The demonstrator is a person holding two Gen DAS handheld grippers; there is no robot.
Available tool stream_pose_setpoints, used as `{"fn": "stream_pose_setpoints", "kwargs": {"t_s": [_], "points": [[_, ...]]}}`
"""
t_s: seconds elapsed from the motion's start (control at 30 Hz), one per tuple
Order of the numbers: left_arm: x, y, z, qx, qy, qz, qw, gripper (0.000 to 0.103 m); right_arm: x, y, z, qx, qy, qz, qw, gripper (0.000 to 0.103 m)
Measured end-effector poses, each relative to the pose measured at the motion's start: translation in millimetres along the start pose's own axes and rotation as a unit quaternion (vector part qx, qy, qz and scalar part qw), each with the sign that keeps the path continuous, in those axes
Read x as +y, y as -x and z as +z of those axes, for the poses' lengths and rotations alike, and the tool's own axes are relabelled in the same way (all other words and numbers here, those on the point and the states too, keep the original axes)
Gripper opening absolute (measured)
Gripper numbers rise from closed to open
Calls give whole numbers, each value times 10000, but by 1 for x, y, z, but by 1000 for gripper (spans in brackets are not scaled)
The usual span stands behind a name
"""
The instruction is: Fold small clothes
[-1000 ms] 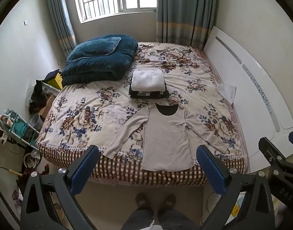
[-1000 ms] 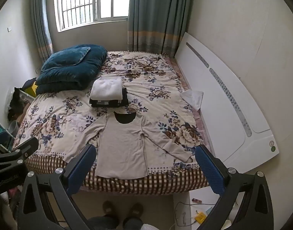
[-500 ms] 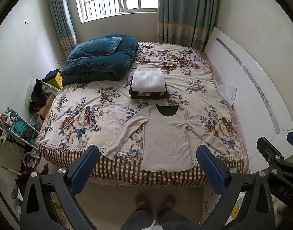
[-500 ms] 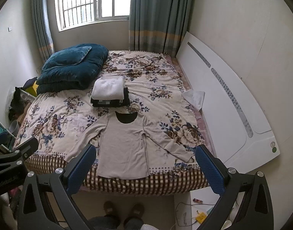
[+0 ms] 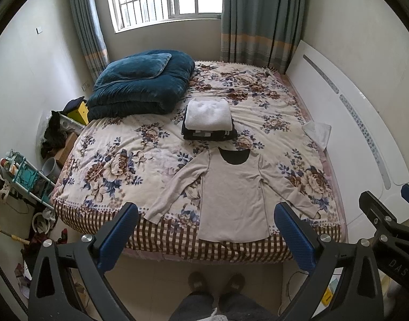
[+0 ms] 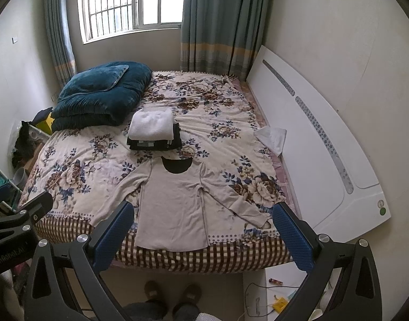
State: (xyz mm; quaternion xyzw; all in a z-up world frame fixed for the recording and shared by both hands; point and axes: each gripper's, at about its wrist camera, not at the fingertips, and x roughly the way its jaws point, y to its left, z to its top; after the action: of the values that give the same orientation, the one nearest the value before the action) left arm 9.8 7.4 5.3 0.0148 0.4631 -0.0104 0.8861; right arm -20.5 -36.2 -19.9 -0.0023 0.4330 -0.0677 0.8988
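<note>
A beige long-sleeved shirt (image 5: 231, 195) lies flat, sleeves spread, at the near edge of a floral bed (image 5: 129, 144); it also shows in the right wrist view (image 6: 175, 206). Behind it sits a stack of folded clothes (image 5: 208, 120) with a white piece on top, also in the right wrist view (image 6: 153, 129). My left gripper (image 5: 205, 211) is open and empty, held above the floor in front of the bed. My right gripper (image 6: 203, 211) is open and empty too, at the same height beside the left one.
A folded teal duvet (image 5: 140, 85) lies at the bed's far left. A white cloth (image 5: 318, 131) lies at the right edge. A white headboard panel (image 5: 351, 123) leans along the right wall. A rack and clutter (image 5: 25, 171) stand left of the bed. The person's feet (image 5: 218, 281) are below.
Both views have shifted very slightly; the bed sits a little lower in the frames. The shirt and stack have not moved. Both grippers stay open.
</note>
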Motion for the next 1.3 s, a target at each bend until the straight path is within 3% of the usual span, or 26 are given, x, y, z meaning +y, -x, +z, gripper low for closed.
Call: {"fn": "stream_pose_setpoints", "kwargs": {"t_s": [1.3], "points": [[-4,1,13,-76,40,9,10000,103,-1,-2,1,0,-4,1,10000,103]]}}
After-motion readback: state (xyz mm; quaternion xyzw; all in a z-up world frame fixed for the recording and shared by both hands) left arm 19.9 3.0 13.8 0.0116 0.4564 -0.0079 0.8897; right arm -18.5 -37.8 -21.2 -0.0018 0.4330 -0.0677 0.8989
